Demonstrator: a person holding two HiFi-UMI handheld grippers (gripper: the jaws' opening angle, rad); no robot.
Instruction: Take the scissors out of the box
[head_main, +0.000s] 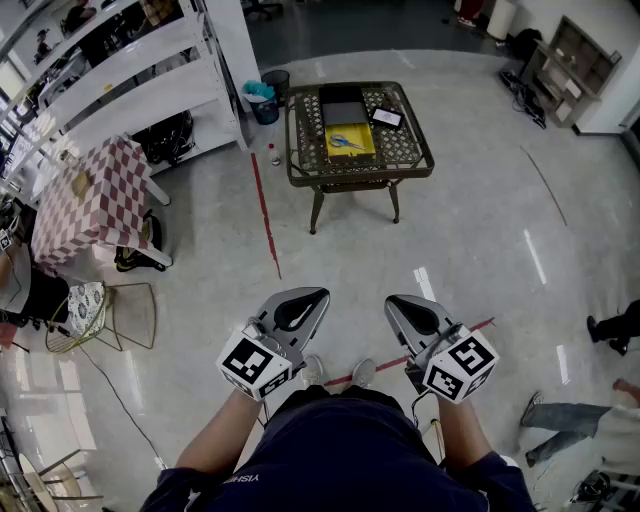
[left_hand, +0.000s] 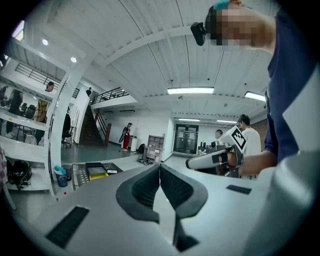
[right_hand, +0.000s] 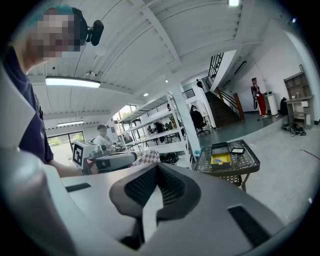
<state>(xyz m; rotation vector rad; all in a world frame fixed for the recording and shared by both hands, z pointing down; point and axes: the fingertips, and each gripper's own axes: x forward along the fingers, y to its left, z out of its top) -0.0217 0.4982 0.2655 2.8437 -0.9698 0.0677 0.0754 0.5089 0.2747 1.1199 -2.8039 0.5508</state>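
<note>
1. Both my tongs are shut and empty. The left gripper (head_main: 318, 297) has its pads meeting at the tips with nothing between them, and the right gripper (head_main: 394, 301) is the same. I hold them side by side in front of my body, roughly level.
2. The blue-handled scissors (head_main: 345, 141) lie in the yellow box (head_main: 364, 150) on the metal mesh table (head_main: 300, 152), well apart from me across the floor. A dark tray (head_main: 341, 108) sits just behind the box, and a small dark flat thing (head_main: 386, 117) lies near it to the right.
3. As I judge it, the step in hand is the approach. Nothing is within reach, so I must first walk up to the table's near edge.
4. To do it well, I should open one pair of jaws before lowering it. Then I come steeply from above, with one pad on either side of the handles or the pivot, not the blade tips.
5. The scissors look thin and flat, so a shallow grip may slip.
6. The box looks light, so my other tong could steady its rim while I lift.
</note>
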